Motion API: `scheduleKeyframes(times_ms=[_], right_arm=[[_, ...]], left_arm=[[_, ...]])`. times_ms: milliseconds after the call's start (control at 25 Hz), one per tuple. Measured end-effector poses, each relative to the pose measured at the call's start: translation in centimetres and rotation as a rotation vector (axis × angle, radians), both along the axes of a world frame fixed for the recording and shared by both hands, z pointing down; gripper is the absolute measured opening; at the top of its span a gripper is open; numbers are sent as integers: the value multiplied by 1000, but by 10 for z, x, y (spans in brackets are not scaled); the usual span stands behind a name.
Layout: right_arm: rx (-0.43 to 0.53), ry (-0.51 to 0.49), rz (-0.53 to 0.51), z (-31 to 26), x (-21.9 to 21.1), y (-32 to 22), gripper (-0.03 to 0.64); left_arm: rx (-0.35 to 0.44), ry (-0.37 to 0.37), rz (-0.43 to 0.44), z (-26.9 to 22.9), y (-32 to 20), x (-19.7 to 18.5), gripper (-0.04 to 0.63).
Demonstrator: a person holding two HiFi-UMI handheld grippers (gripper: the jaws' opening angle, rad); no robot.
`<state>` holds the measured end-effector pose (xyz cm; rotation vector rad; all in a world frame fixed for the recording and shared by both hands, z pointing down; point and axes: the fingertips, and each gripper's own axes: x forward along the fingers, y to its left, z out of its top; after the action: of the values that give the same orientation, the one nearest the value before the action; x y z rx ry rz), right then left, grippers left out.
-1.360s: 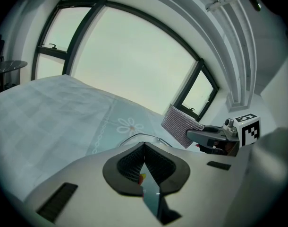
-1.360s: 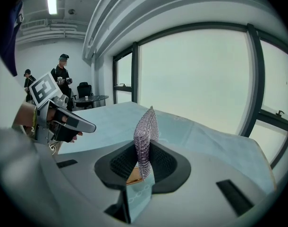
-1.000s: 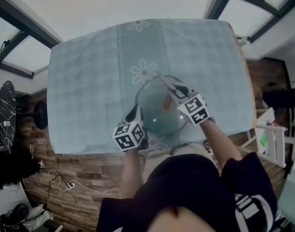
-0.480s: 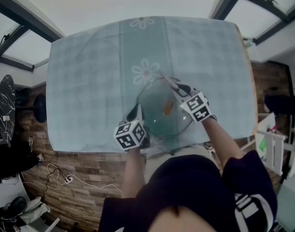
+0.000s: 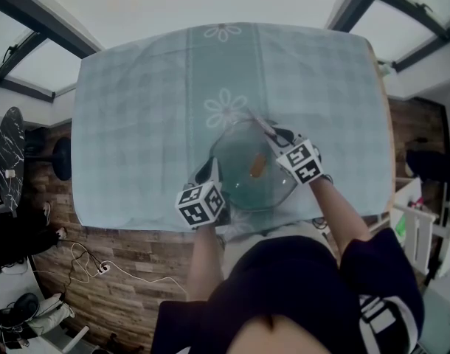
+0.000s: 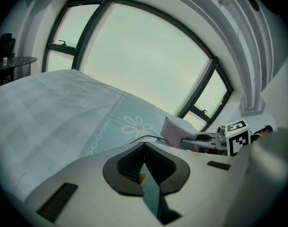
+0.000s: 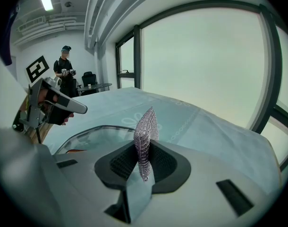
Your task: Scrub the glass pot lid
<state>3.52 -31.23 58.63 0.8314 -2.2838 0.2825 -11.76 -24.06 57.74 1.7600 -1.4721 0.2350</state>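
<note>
While the left gripper (image 6: 144, 168) is clamped on the rim of the glass pot lid (image 5: 243, 186), the right gripper (image 7: 143, 161) pinches a mesh scrubber (image 7: 145, 124).
The lid sits over the checked tablecloth (image 5: 136, 109) between both grippers, down and left of the right one. The scrubber stands upright above the lid's far rim. Whether mesh touches glass, or the lid is lifted, cannot be made out.

Head view steeply down over table (image 5: 136, 124); gripper views low, close, sharing lid (image 5: 240, 179).
</note>
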Motion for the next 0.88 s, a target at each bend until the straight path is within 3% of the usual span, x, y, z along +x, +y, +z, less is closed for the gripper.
scheduleKeyframes(times_ms=[880], right_arm=[[-32, -27, -4, 10, -11, -5, 78]], left_arm=[[6, 5, -9, 2, -1, -10, 0]])
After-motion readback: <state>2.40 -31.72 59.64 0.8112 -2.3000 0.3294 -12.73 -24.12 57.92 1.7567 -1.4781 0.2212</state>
